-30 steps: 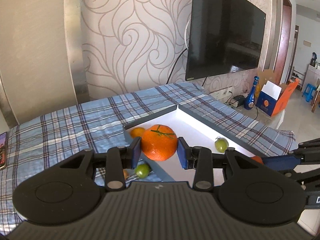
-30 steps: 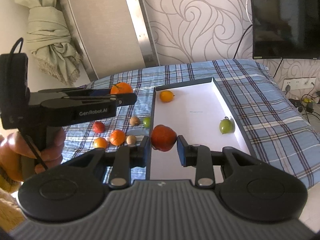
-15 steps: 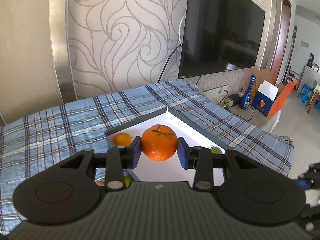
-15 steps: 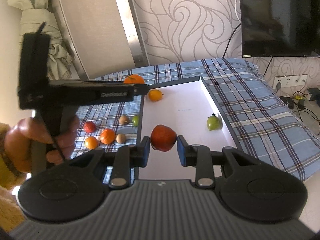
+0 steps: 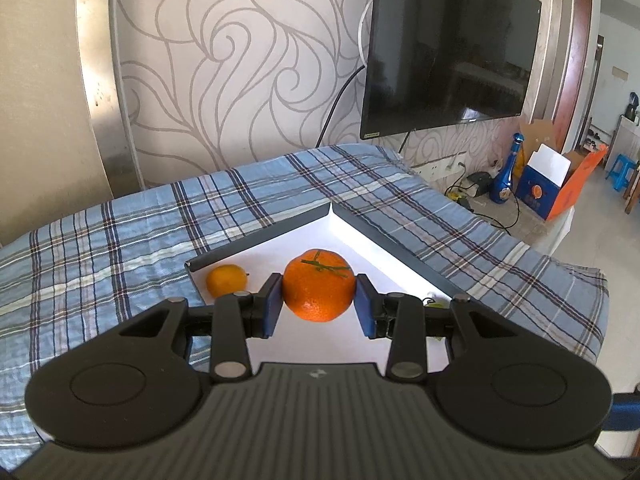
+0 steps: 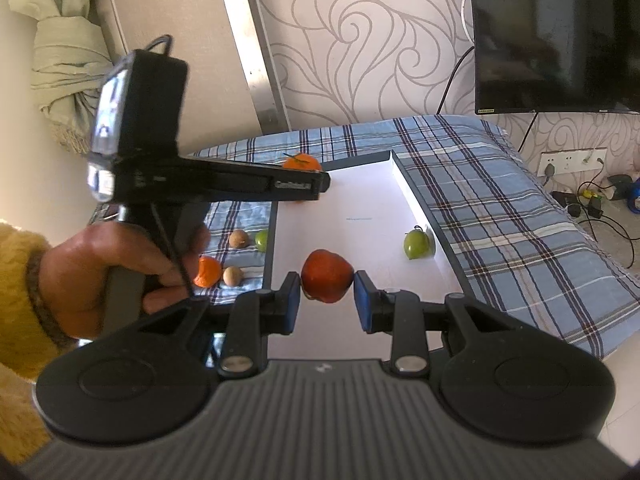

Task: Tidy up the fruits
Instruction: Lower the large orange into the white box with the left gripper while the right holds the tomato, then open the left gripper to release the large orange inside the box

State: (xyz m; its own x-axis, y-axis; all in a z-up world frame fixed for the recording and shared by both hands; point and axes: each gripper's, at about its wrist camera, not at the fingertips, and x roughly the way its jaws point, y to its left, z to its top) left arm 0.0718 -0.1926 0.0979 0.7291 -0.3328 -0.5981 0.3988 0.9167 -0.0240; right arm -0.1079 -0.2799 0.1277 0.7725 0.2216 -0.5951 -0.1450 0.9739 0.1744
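Here the left hand-held gripper (image 5: 319, 304) clamps a large orange (image 5: 319, 286) above the white tray (image 5: 404, 270), near a smaller orange fruit (image 5: 227, 279). The right hand-held gripper (image 6: 327, 300) pinches a red fruit (image 6: 326, 276) over the tray's near end, a green fruit (image 6: 416, 244) beside its right wall.

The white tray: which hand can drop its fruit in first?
Probably the left. Its fingers hold the big orange over the white tray, beside the small orange. The right gripper holds its red fruit over the tray's near end.
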